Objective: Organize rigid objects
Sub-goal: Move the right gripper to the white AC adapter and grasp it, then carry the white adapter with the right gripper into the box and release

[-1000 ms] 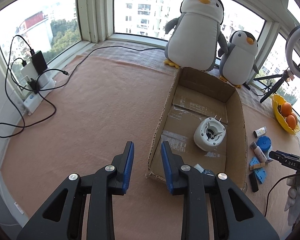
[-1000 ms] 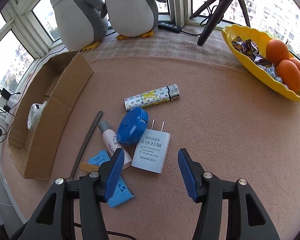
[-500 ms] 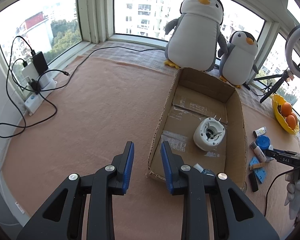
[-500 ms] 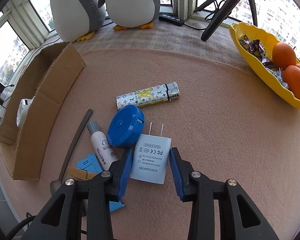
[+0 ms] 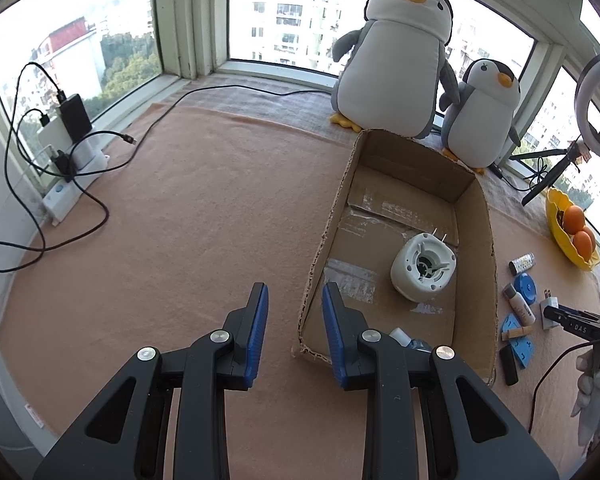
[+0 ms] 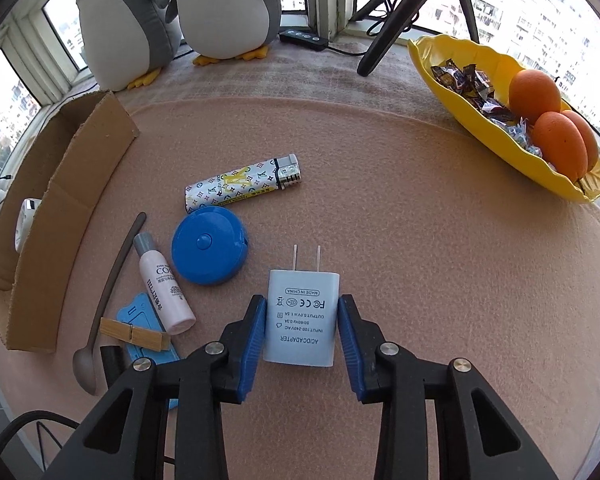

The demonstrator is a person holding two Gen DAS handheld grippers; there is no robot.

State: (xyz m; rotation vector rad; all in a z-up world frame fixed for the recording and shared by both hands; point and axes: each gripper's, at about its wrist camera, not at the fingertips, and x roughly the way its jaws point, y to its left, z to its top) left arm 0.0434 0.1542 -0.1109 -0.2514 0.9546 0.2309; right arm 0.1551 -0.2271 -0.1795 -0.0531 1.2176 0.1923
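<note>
"What did the right tongs (image 6: 302, 330) have?"

"They had just closed on the white power adapter (image 6: 301, 315), pads against both its sides, beside the blue round case (image 6: 209, 245) on the desk (image 6: 420, 240)."

"And the left tongs (image 5: 294, 334)?"

"Slightly apart and empty, at the near corner of the cardboard box (image 5: 474, 248)."

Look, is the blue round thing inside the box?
No, the blue round thing lies on the mat beside the lighter, outside the box.
</note>
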